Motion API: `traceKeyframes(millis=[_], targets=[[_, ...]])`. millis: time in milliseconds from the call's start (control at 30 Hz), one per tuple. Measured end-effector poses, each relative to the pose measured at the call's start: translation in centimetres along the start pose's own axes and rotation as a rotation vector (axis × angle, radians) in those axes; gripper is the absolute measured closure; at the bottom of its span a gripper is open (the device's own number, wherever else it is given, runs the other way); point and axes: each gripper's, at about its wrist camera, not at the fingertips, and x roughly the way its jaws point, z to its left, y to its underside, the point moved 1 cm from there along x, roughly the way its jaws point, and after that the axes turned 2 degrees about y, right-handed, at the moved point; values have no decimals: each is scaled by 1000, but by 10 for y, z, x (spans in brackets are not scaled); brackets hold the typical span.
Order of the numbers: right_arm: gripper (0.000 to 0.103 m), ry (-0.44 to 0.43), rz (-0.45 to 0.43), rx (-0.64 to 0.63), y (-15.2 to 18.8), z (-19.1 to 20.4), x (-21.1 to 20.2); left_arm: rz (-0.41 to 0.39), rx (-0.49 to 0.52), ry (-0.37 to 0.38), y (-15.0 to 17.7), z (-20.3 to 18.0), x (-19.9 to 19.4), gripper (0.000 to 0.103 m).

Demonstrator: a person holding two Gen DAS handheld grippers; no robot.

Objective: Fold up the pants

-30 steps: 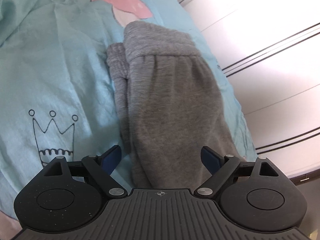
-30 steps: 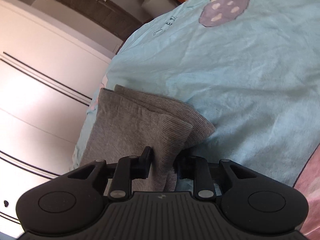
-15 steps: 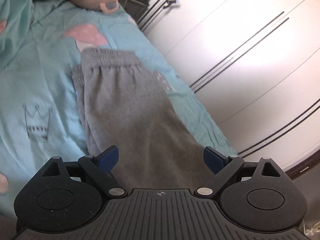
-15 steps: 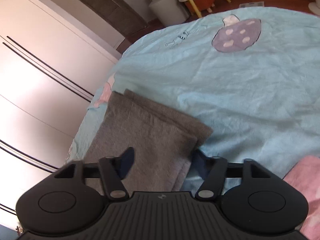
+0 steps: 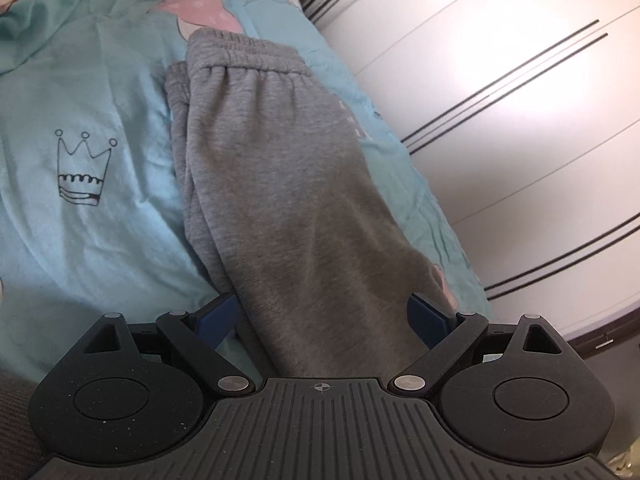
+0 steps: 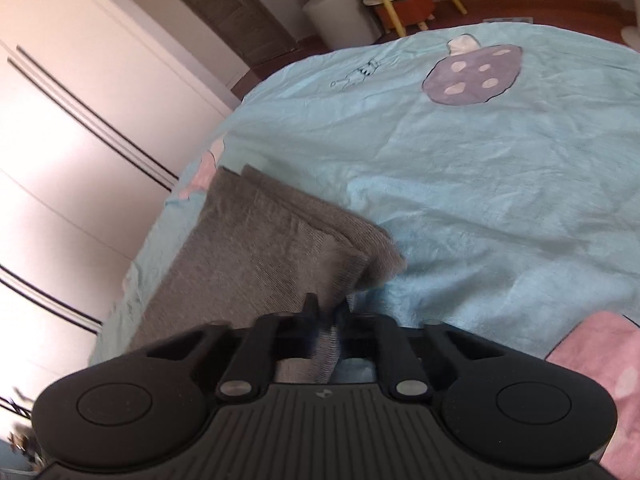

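Between the wide-open left claw (image 5: 324, 316) lie the grey sweatpants (image 5: 280, 184) on the bed sheet (image 5: 100, 220); right claw (image 6: 326, 312) is closing on their cuff.

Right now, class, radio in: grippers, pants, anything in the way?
Left gripper open, straddling the grey sweatpants. Right gripper closing on a leg cuff. Pants folded lengthwise on turquoise bedspread. Nothing blocking.

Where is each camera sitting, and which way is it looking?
Left wrist: sits on the left gripper, looking down along the folded grey cotton pants toward their waistband; its open blue fingers show.
Right wrist: sits on the right gripper, looking at the cuff end; its jaws are closing on the fabric.
Both share the pants, the light blue bedsheet and the white wardrobe.
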Motion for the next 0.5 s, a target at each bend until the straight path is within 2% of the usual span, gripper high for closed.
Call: traceKeyframes(millis=[133,167,200,267,300,367,400,500], targets=[[95,51,-73,-74,4,9,-9,-37,4,-1,-8,-4,-10,8],[92,100,-61,-93,5,13,-6,-45,9,7,-10,-6,-12,8],[84,184,-55,-111,6,17,-3,-56,15,16,-12,-8,-14,8],[77,303,-105,-124,8,25,-8,-60,49,38,-15,-14,-15,7],[77,325,-145,-129,7,30,-14,-69,75,37,-14,-16,-13,7],[77,287,-204,-146,7,48,-26,-96,143,-21,-11,-19,-9,7],[77,247,-210,-161,8,61,-29,-84,146,-57,-11,-18,-5,7],[76,86,-163,-265,22,120,-27,-30,84,-61,-17,-7,5,7]])
